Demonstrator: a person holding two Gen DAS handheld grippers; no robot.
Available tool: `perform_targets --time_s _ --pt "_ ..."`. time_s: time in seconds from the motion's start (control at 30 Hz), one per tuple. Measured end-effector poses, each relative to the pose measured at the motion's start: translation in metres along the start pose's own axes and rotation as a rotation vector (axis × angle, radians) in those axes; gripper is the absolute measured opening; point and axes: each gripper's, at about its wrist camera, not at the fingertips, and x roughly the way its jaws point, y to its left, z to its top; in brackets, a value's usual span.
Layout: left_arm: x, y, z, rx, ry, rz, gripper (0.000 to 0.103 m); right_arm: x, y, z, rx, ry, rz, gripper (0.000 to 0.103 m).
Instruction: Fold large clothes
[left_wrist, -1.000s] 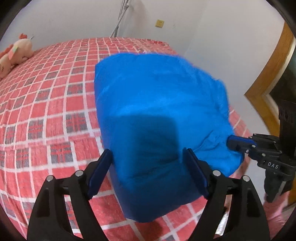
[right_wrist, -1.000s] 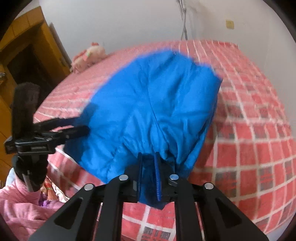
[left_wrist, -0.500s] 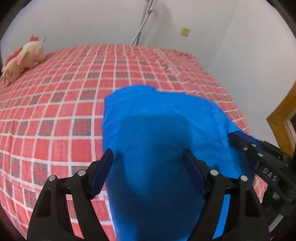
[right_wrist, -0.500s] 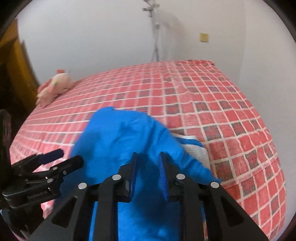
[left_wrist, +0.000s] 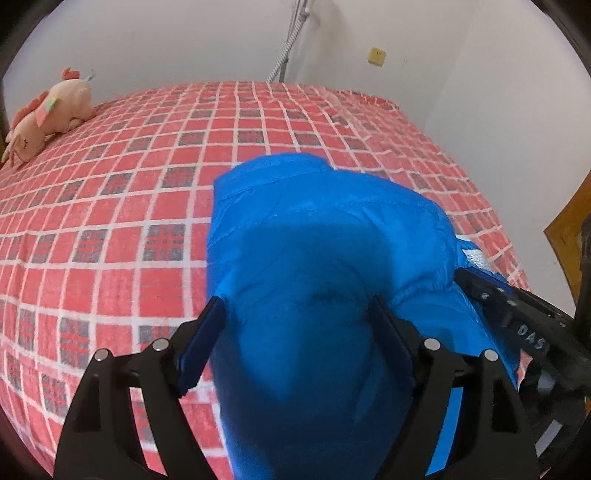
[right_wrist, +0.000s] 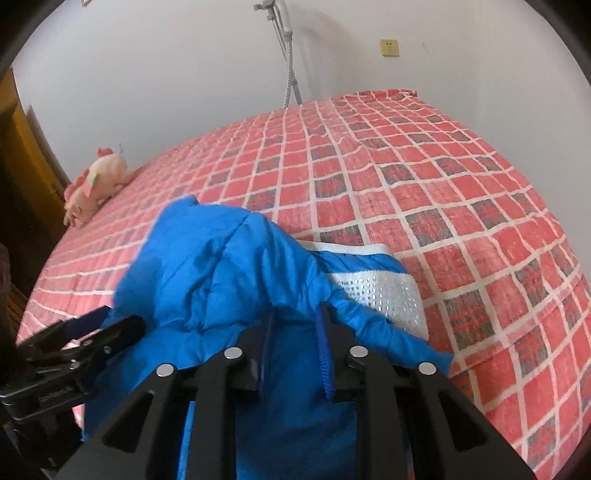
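On the red checked bedspread (left_wrist: 110, 206), a pink plush toy (left_wrist: 48, 110) lies far left as my left gripper (left_wrist: 295, 325), fingers spread wide, straddles the blue puffer jacket (left_wrist: 314, 240) heaped at the near edge; my right gripper (right_wrist: 293, 332) is clamped on the jacket's fabric beside its white lining (right_wrist: 380, 291)

Left tongs (left_wrist: 295, 328), spread wide, straddle a bulging fold of blue jacket (left_wrist: 325, 236) lying on the red checked bed (left_wrist: 110, 206). Right tongs (left_wrist: 509, 314) meet the jacket's right edge. A pink plush toy (left_wrist: 44, 114) rests far left.
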Motion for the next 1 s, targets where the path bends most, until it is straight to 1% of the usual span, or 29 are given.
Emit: perform_targets --time_s 0.07,0.13,0.2,0.23,0.3,0.4,0.5,0.6,0.67,0.7,0.73,0.77,0.8,0.83,0.87,0.9,0.97,1.0 --pt "-0.015 -0.003 -0.007 0.017 -0.032 0.000 0.077 -0.017 0.004 -0.005 -0.019 -0.026 0.010 0.026" --pt "-0.030 -0.009 -0.018 0.049 -0.061 0.000 0.077 -0.034 0.013 -0.015 -0.049 -0.056 0.016 0.026" --pt "-0.037 -0.011 -0.027 0.062 -0.071 -0.012 0.077 -0.039 0.016 -0.023 -0.065 -0.071 -0.002 0.026" --pt "-0.036 -0.012 -0.031 0.067 -0.070 -0.008 0.077 -0.037 0.015 -0.028 -0.064 -0.071 -0.024 0.026" --pt "-0.029 -0.011 -0.037 0.073 -0.066 0.003 0.081 -0.028 0.011 -0.034 -0.058 -0.065 -0.050 0.024" --pt "-0.015 -0.007 -0.043 0.065 -0.047 -0.023 0.083 -0.013 0.004 -0.043 -0.046 -0.070 -0.051 0.022" --pt "-0.009 -0.003 -0.041 0.048 -0.030 -0.039 0.084 -0.006 0.001 -0.050 -0.035 -0.087 -0.055 0.022" --pt "-0.008 -0.004 -0.042 0.050 -0.026 -0.031 0.085 -0.007 0.002 -0.051 -0.036 -0.090 -0.067 0.022" --pt "-0.009 -0.001 -0.040 0.039 -0.011 -0.048 0.085 -0.011 0.002 -0.049 -0.039 -0.075 -0.064 0.023" --pt "-0.011 0.002 -0.040 0.031 -0.001 -0.056 0.085 -0.017 0.002 -0.047 -0.030 -0.063 -0.048 0.024" --pt "-0.013 0.005 -0.038 0.021 0.010 -0.063 0.085 -0.025 0.001 -0.045 -0.024 -0.056 -0.028 0.027" --pt "-0.018 0.009 -0.036 0.013 0.020 -0.067 0.085 -0.031 0.001 -0.044 -0.027 -0.053 -0.017 0.034" --pt "-0.022 0.012 -0.035 0.009 0.022 -0.065 0.084 -0.039 0.001 -0.043 -0.034 -0.048 -0.013 0.039" --pt "-0.027 0.016 -0.035 0.006 0.022 -0.060 0.084 -0.047 0.001 -0.043 -0.042 -0.045 -0.029 0.047" --pt "-0.033 0.022 -0.033 0.008 0.021 -0.055 0.084 -0.055 0.001 -0.042 -0.051 -0.040 -0.045 0.051" --pt "-0.037 0.027 -0.032 0.010 0.030 -0.052 0.086 -0.063 -0.001 -0.042 -0.057 -0.022 -0.044 0.053" --pt "-0.040 0.037 -0.031 0.000 0.052 -0.060 0.087 -0.069 -0.006 -0.042 -0.050 0.035 -0.019 0.064" --pt "-0.041 0.044 -0.030 -0.012 0.068 -0.073 0.087 -0.070 -0.010 -0.042 -0.044 0.074 -0.003 0.065"
